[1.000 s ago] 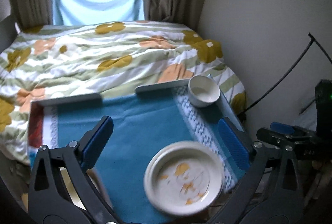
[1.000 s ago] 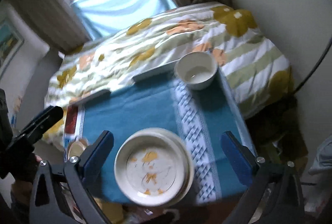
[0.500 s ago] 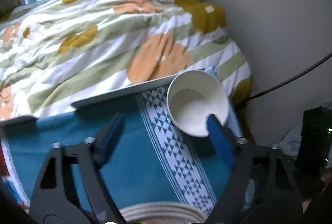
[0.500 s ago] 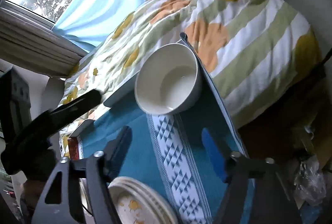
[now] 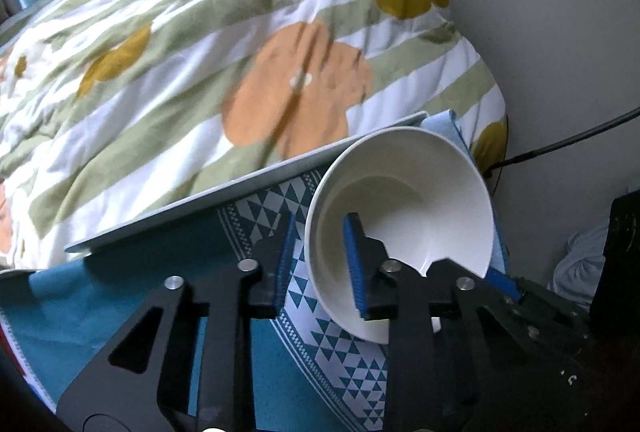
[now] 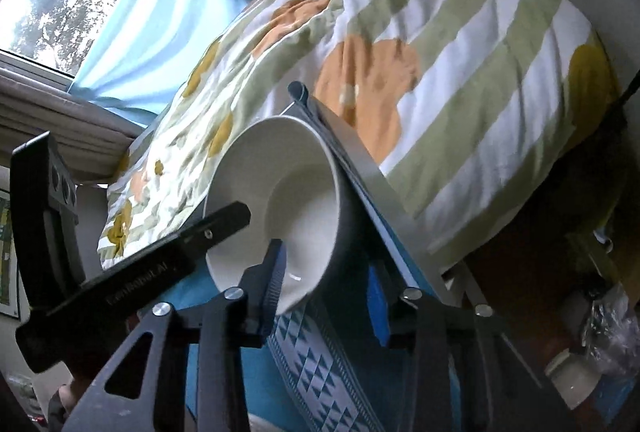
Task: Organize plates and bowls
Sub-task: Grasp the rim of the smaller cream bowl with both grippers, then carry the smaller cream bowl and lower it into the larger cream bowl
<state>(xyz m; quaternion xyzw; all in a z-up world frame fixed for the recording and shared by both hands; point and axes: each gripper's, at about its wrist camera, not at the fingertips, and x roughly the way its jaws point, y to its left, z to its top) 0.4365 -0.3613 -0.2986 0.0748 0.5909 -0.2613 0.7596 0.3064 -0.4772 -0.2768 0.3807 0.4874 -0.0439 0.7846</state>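
I have both tools on the white bowl (image 5: 404,216), which sits at the far corner of the worktop (image 5: 120,296) beside the flowered bed (image 5: 192,72). My left tool (image 5: 320,264) pinches the bowl's left wall, my right tool (image 6: 326,282) straddles its right wall, closed to about the wall's thickness. The teal patterned cloth (image 5: 340,348) lies under the bowl; the wall is close on its right.
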